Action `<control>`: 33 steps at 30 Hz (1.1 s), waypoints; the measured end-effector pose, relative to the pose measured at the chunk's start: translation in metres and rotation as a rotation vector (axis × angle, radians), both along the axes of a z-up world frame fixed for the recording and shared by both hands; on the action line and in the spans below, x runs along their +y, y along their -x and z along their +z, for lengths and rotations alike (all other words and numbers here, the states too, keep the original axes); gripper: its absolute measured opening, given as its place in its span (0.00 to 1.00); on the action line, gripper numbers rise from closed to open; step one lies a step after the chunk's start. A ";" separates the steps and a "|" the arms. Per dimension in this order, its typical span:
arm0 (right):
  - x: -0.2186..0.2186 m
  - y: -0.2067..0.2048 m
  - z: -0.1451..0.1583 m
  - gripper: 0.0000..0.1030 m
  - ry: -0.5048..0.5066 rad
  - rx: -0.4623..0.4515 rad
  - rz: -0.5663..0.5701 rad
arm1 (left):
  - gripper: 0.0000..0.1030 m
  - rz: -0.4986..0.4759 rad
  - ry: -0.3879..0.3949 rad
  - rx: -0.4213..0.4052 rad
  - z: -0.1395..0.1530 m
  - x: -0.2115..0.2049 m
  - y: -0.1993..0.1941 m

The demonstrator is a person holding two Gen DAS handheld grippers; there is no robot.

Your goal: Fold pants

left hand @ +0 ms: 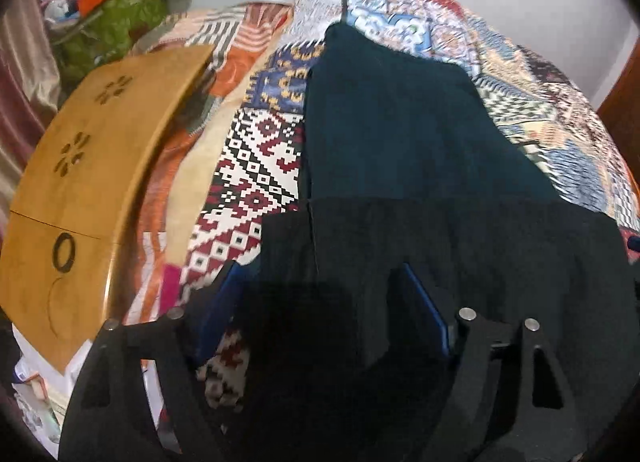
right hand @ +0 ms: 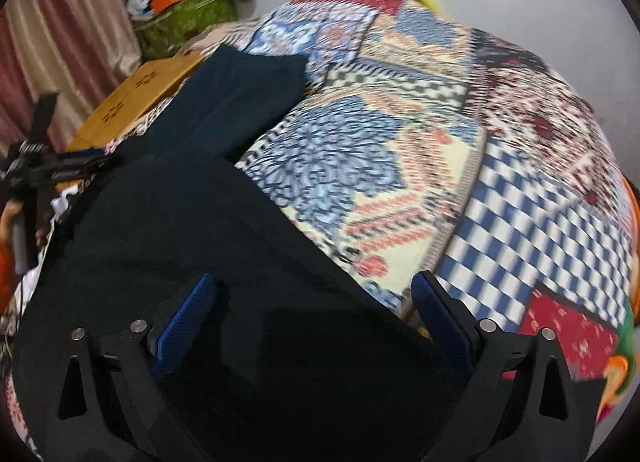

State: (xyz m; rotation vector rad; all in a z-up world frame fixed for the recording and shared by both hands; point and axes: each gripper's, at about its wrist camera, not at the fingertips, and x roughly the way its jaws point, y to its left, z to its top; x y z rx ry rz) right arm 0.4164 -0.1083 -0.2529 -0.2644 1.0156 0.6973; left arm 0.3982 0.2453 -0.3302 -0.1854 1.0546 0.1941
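A bed fills the room, spread with a patchwork quilt [right hand: 400, 149] of loud printed panels: blue checks, maroon diamonds, paisley. Lying along it are the pants [left hand: 400, 133], dark teal and matte, with the near end broad and almost black in shadow and the far end narrowing away toward the wall. To the left sits a wooden lap table [left hand: 80, 165], smooth and honey-coloured with flower cut-outs, and beyond it a green bag [left hand: 116, 21] heaped with clutter.

Both claws hang over the near end of the pants, tipped steeply down. The left gripper [left hand: 320, 302] stands with its blue ribbed pads well apart, cloth beneath but nothing pinched that I can see. The right gripper [right hand: 316, 318] gapes wider still, straddling the right edge of the fabric where it meets the quilt, and it too grips nothing.

This looks like the reach for the first fold. To do it cleanly, I'd say each claw should bite the near edge at its own corner, catching every layer but not the quilt under it, then lift evenly so the soft cloth doesn't sag or twist.
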 end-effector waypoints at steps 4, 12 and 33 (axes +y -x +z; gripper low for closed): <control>0.011 -0.004 -0.005 0.83 -0.008 0.013 0.052 | 0.63 0.011 0.001 0.006 -0.006 0.004 -0.015; 0.025 -0.006 -0.008 0.13 -0.028 0.035 0.056 | 0.20 -0.032 0.025 0.005 -0.001 -0.002 -0.015; -0.013 0.080 0.095 0.03 -0.110 -0.125 0.012 | 0.08 -0.100 -0.041 -0.222 0.149 -0.030 0.112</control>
